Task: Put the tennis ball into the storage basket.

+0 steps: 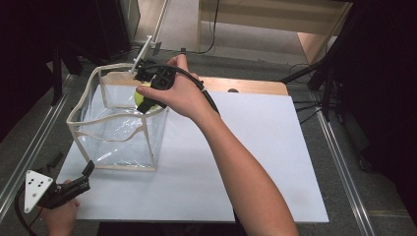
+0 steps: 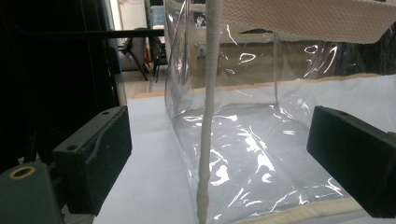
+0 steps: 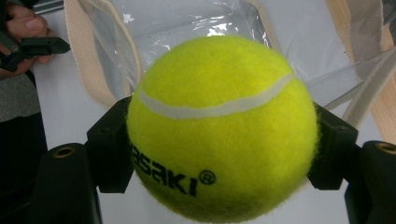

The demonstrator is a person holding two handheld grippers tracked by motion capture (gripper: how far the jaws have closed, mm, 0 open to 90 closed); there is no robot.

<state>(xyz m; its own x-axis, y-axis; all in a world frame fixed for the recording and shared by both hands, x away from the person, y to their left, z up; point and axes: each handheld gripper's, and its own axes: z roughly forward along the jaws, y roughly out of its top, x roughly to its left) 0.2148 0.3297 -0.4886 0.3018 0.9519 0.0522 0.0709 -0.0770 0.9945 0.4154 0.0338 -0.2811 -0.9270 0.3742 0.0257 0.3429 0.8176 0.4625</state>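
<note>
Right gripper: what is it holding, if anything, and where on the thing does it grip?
The right gripper is shut on a yellow tennis ball, its jaws pressing the ball's two opposite sides, above the clear bag.

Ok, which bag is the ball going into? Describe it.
On the white table, look to its far left corner. There stands a clear plastic bag, open-topped, edged in cream webbing. The right tongs hold the yellow tennis ball over its rim.

ball (image 3: 219, 128) in right tongs (image 1: 146, 101) above bag (image 1: 118, 129) (on table (image 1: 255, 162))
</note>
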